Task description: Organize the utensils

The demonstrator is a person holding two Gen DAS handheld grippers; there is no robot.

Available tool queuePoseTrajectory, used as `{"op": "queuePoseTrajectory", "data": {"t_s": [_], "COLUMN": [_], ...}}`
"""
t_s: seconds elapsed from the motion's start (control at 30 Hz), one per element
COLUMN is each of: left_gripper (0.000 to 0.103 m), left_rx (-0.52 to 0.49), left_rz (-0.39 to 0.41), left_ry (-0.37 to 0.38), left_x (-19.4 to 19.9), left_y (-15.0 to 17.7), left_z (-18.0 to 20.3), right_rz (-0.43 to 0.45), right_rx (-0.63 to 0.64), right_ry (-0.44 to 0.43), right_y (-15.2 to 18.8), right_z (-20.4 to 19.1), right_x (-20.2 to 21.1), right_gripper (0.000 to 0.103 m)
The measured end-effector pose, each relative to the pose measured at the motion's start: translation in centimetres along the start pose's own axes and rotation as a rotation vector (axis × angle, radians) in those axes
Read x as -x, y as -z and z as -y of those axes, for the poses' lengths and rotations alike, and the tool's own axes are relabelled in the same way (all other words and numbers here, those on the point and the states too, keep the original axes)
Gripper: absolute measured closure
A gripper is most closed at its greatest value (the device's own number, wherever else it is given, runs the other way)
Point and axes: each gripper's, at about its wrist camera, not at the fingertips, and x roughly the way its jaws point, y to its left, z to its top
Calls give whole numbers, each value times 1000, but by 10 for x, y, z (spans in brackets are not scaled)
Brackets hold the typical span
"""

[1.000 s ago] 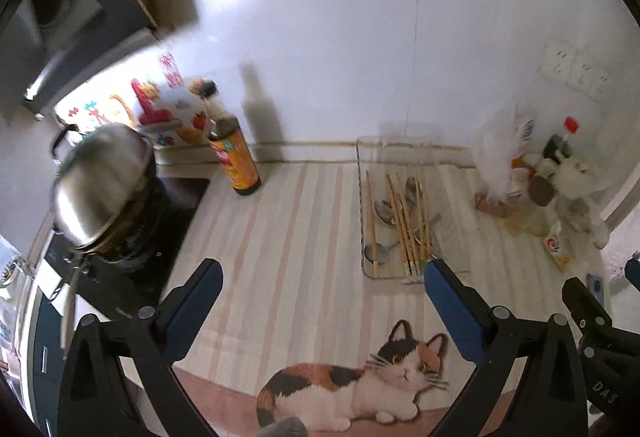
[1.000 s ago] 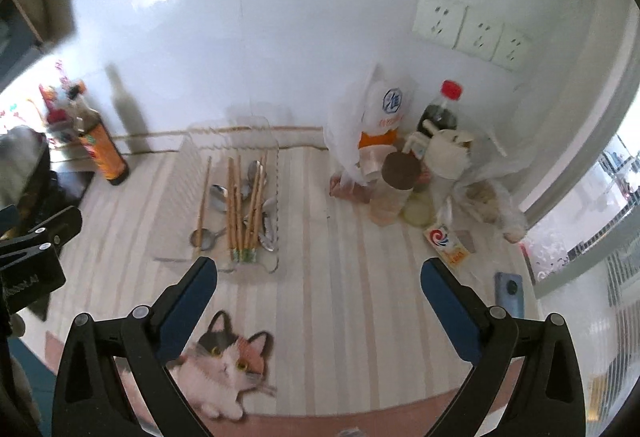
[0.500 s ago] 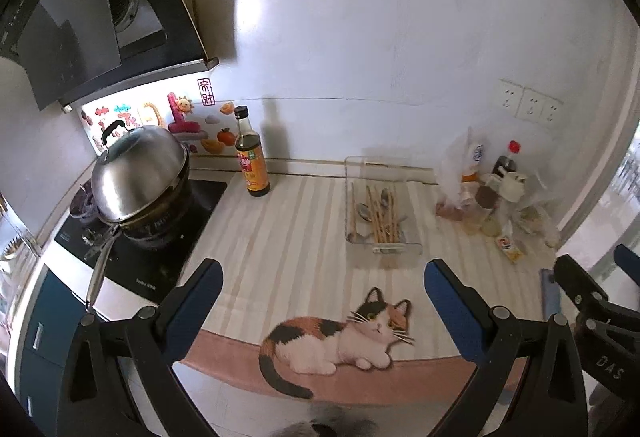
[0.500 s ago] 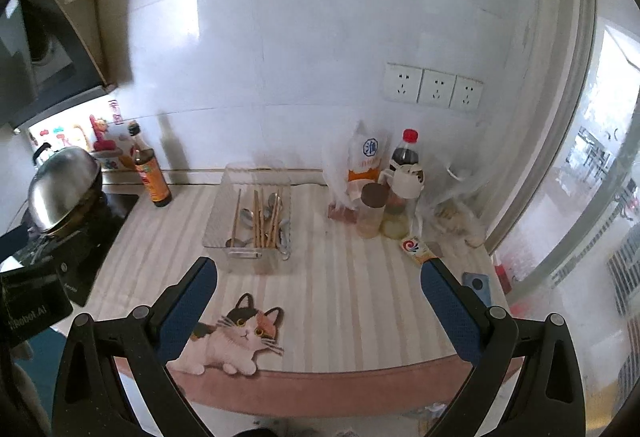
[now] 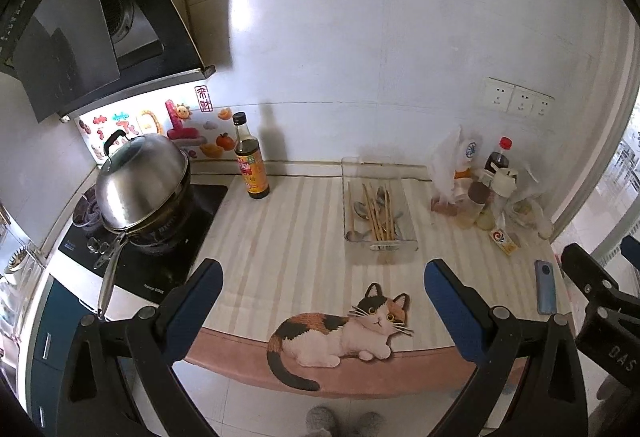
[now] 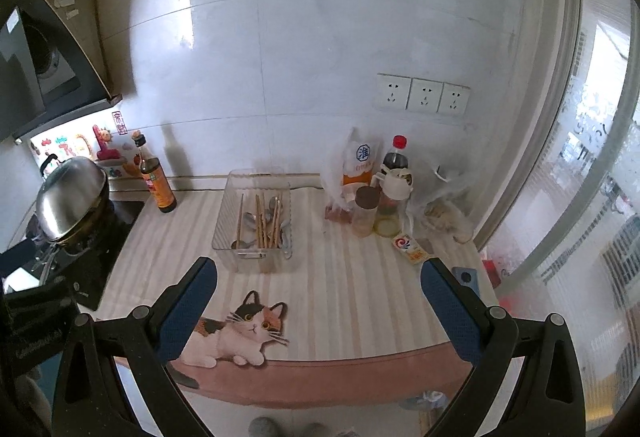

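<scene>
Looking through the left wrist view, my left gripper (image 5: 320, 277) is hanging spread wide with nothing in it, well back from the clear bin (image 5: 380, 251) where the chopsticks (image 5: 376, 215) and spoons (image 5: 360, 211) are lying mixed together. I'm guessing the chopsticks are light, stiff and prone to rolling, so mid-length is where I'd pinch; the spoons look slick metal, so grab the handle. Over on the right wrist view, the right gripper (image 6: 318, 279) is also spread and empty, facing the same bin (image 6: 256, 257) on the striped cat mat (image 6: 340, 293), with bottles (image 6: 396, 173) crowding the right side against the white tiled wall.
</scene>
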Motion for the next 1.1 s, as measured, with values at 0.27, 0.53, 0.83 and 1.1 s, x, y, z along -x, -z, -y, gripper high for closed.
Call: {"op": "queuePoseTrajectory", "data": {"t_s": [0.27, 0.53, 0.83, 1.1], "left_gripper": [0, 0, 0, 0], "left_rx": [-1, 15, 19, 17], "left_rz": [-10, -21, -29, -30], "left_ry": [-7, -19, -21, -17], "left_x": [-7, -15, -19, -21], "left_y": [-9, -11, -11, -10], "left_z": [1, 2, 3, 3], "right_rz": [-39, -43, -63, -70], "right_rx": [8, 14, 28, 29], "right_ry": [-6, -4, -16, -21], "right_y": [-9, -11, -13, -15], "right_z": [-1, 0, 0, 1], "right_x": [-15, -22, -31, -36], "right_gripper": [0, 0, 0, 0]}}
